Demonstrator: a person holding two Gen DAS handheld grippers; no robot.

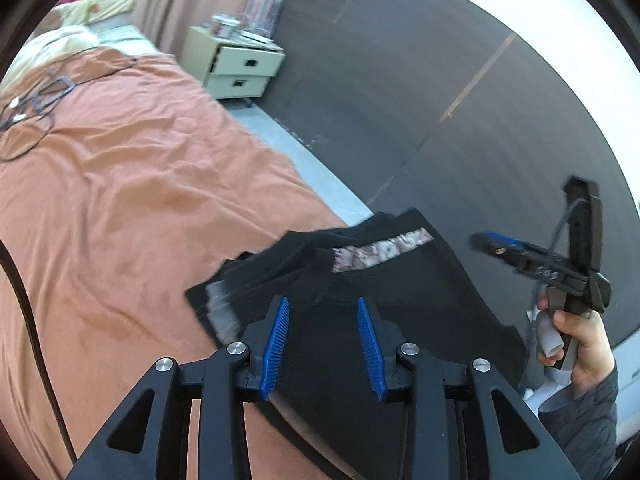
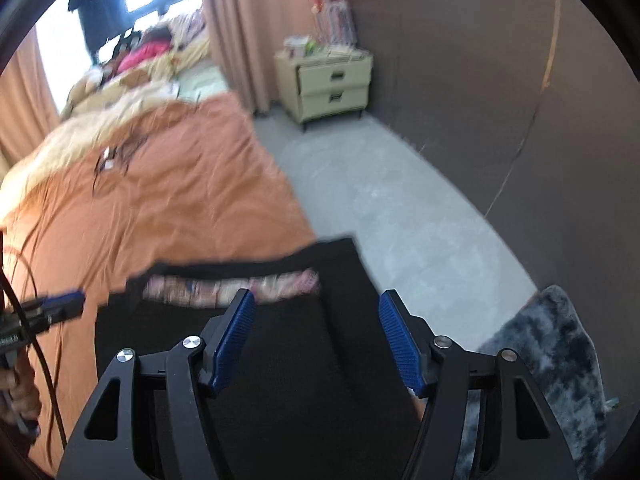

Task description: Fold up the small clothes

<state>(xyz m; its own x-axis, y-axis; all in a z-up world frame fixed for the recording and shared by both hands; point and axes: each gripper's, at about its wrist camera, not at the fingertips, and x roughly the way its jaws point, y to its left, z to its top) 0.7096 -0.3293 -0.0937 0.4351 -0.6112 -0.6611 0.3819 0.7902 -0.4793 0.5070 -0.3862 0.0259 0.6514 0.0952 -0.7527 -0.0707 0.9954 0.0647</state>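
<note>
Both tongs are gaping with nothing between the blue pads: the left tongs [image 1: 322,344] and right tongs [image 2: 316,340] are hovering over black shorts [image 1: 360,288] with a patterned waistband [image 1: 380,252], lying on the near right edge of the orange-sheeted bed [image 1: 140,200]. Far off, a cream nightstand [image 2: 332,88] is standing by the wall.

Black garment [image 1: 360,292] carries a pink-and-white mottled band [image 1: 380,250] toward 12 o'clock; bed cover [image 1: 120,200] rust-orange, with cream bedding [image 2: 100,120] beyond. Both grippers black with ribbed blue pads [image 1: 276,344], [image 2: 236,340]. Nightstand [image 2: 328,84] pale yellow at 12 o'clock, curtains [image 2: 248,20] dusty pink, floor [image 2: 380,200] grey, rug [image 2: 552,360] mottled grey-blue at 4 o'clock.
</note>
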